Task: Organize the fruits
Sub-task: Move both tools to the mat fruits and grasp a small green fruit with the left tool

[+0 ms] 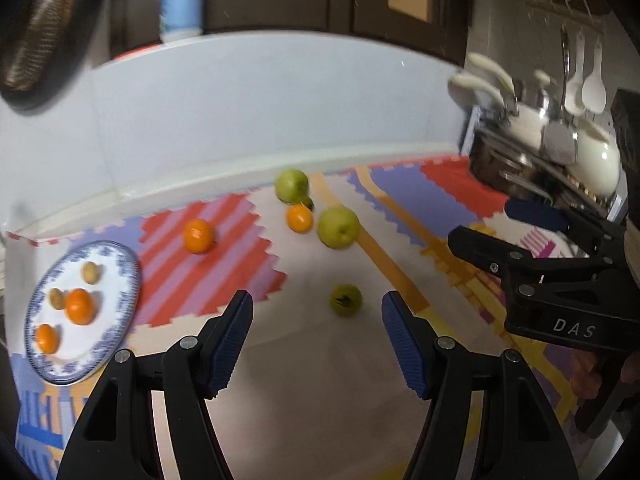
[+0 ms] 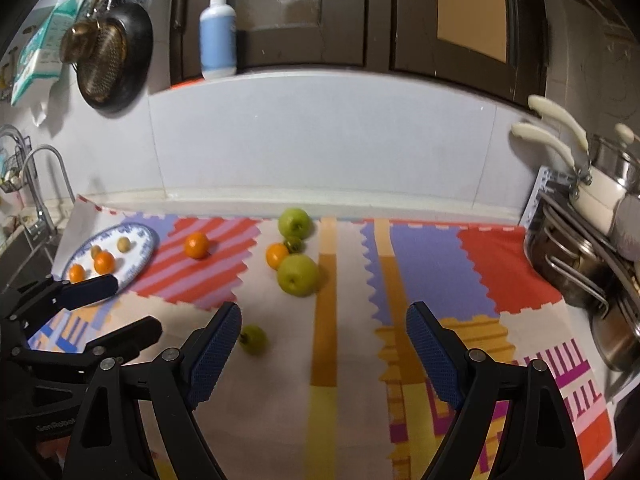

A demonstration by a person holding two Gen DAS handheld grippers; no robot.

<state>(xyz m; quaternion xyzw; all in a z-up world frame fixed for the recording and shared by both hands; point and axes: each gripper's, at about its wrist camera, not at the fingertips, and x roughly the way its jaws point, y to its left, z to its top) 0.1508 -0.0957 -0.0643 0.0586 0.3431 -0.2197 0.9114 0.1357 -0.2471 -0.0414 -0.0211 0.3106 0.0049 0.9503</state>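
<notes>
Your left gripper point(image 1: 317, 340) stands wide, holding nothing, and your right gripper point(image 2: 324, 354) is just as wide and bare. Take the blue-patterned white round plate point(image 2: 144, 246) as your landmark: on it lie two small oranges point(image 1: 80, 306) and two small tan fruits point(image 1: 91, 272). Just right of the plate, a loose orange point(image 2: 197, 245) sits on the striped mat point(image 2: 224, 280). Further right, a big green apple point(image 2: 295, 222), another orange point(image 2: 277, 255), a small dark green fruit point(image 2: 294, 243) and a second big green apple point(image 2: 297, 275) cluster together. A small yellow-green fruit point(image 1: 345, 300) lies apart, nearest your left gripper's fingers point(image 1: 232, 340).
</notes>
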